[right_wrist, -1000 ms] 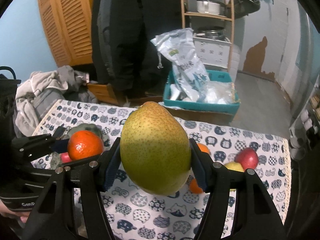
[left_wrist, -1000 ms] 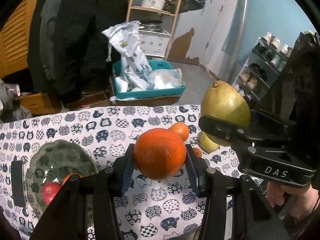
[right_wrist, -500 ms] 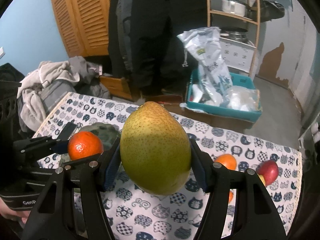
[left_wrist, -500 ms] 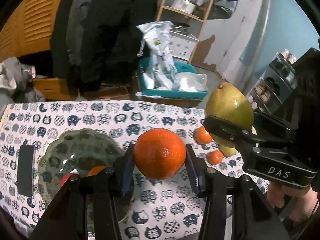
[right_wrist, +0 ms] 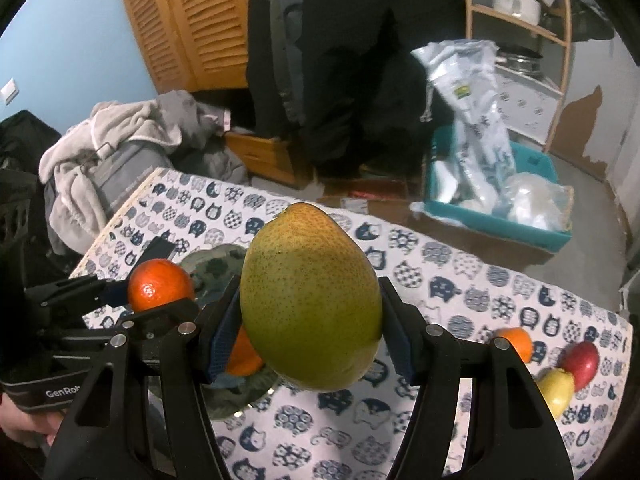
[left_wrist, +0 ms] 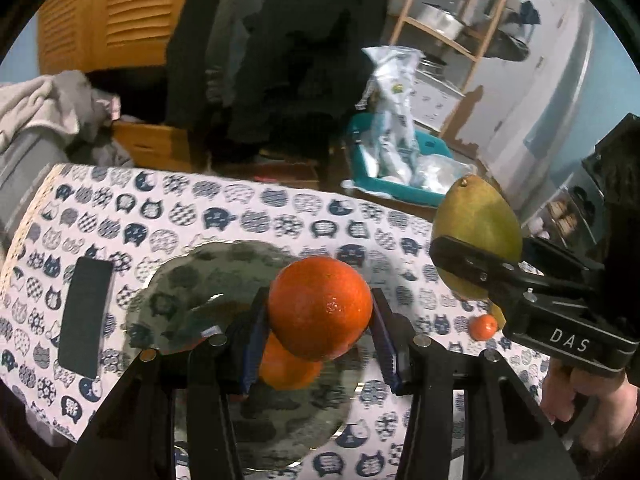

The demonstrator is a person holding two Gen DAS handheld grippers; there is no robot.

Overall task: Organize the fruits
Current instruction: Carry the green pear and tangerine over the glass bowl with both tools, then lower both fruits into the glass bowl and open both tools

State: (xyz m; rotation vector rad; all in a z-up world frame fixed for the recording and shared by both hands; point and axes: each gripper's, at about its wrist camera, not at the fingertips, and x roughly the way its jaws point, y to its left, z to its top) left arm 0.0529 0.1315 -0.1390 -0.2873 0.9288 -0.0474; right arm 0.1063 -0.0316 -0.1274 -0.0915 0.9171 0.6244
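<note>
My left gripper is shut on an orange and holds it above the green glass plate, where another orange lies. My right gripper is shut on a large green pear, held in the air to the right of the plate. In the left wrist view the pear and right gripper show at the right. In the right wrist view the left gripper with its orange shows at the left.
A cat-print cloth covers the table. A black rectangular object lies left of the plate. On the right of the table lie a small orange, a red apple and a yellow fruit. A teal bin stands beyond the far edge.
Both grippers have moved left with their fruits. The left gripper's orange is now over the plate; before it was right of the plate.
</note>
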